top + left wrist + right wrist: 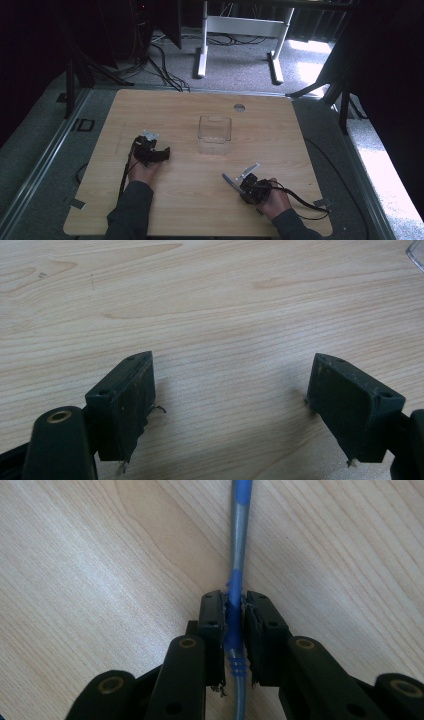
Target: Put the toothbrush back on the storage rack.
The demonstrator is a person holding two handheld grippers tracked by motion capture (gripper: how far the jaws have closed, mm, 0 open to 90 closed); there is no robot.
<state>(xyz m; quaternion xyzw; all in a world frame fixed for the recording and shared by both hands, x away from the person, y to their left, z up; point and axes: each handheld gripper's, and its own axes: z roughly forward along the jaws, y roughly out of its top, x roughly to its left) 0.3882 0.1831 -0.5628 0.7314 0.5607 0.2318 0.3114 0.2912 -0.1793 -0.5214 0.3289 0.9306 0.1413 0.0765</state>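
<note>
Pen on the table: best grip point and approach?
Across the pen's blue grip section, from above along its length. It lies flat, thin and straight, so fingers either side pinch the barrel, as the right gripper does now.

The table (pixel 190 200) is pale wood-grain laminate, smooth with a soft sheen. The pen (pixel 239 540) looks like silvery-grey satin plastic or metal with glossy blue bands. Both grippers' jaws are matt black plastic, their pads (pixel 135 405) dull, scuffed and frayed at the edges. At mid-table, the box (pixel 214 134) is clear glossy plastic.
</note>
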